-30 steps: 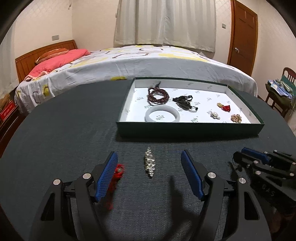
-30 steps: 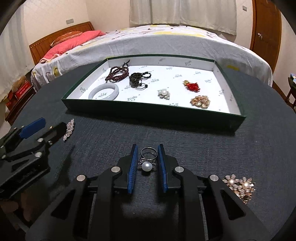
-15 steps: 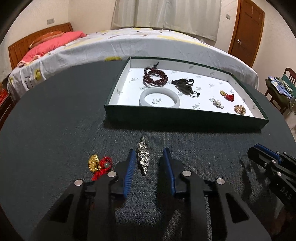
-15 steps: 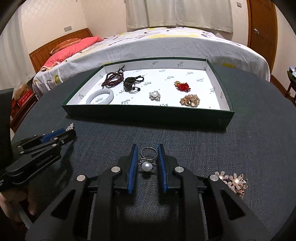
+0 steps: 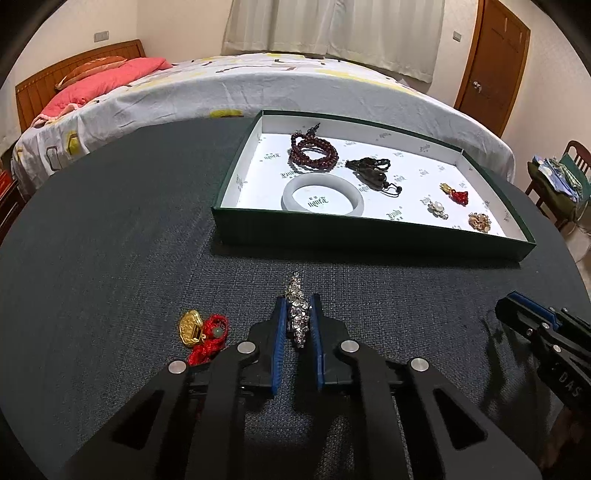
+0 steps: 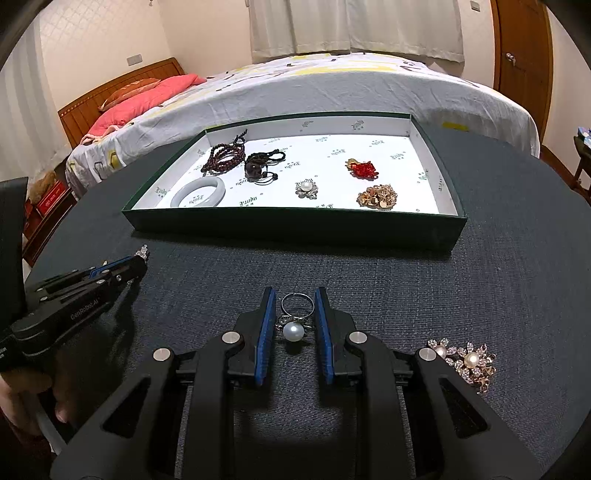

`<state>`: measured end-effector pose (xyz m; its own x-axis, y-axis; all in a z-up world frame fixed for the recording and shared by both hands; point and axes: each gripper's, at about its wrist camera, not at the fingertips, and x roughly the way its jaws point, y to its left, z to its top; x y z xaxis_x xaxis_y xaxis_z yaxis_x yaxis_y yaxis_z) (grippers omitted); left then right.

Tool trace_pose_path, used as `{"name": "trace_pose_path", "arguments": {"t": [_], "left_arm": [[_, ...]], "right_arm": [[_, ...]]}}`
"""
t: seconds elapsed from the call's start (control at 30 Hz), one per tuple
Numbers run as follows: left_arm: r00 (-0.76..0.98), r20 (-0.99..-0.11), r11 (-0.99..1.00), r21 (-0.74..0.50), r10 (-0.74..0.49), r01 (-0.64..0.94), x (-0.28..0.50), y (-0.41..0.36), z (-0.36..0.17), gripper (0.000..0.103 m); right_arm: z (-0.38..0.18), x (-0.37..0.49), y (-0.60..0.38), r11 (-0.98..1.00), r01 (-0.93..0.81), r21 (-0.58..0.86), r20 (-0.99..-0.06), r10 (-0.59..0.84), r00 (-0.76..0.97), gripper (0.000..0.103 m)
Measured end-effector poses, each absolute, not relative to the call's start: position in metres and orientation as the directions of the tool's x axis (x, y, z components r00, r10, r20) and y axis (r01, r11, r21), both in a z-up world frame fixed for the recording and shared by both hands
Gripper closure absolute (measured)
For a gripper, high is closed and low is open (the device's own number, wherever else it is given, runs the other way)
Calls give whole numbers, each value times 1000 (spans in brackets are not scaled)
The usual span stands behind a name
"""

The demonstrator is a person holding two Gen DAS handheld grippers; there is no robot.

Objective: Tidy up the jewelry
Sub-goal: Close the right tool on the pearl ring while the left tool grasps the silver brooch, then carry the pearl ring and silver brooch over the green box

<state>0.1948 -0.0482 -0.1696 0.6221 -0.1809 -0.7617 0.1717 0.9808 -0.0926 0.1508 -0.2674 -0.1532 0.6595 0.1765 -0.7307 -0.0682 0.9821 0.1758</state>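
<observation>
Bedroom, warm indoor lighting, cream walls (image 5: pixel 177 26); cream curtains (image 5: pixel 332 33) hang closed on the far wall. Bed (image 5: pixel 295 92) with a white sheet patterned in yellow and grey, wooden headboard (image 5: pixel 74 66) at left, pink pillow (image 5: pixel 99 83) against it. Brown wooden door (image 5: pixel 495 62) at far right, wooden chair (image 5: pixel 561 181) piled with cloth near it, and a round table (image 5: pixel 110 240) with dark grey fabric cover fills the foreground.
</observation>
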Motion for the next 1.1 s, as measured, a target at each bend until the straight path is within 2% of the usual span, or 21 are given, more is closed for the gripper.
{"name": "trace_pose_path", "arguments": {"t": [0.4,1.1], "left_arm": [[653,-732,979,-109,-195,170,189,-47,-157,90],[752,-580,949,-157,-312,272,197,-78,-86,90]], "right_arm": [[-147,148,-265,982,-72,174,-716,177,676,81],[-86,163,-287,986,-59,154,-593,140,793,81]]}}
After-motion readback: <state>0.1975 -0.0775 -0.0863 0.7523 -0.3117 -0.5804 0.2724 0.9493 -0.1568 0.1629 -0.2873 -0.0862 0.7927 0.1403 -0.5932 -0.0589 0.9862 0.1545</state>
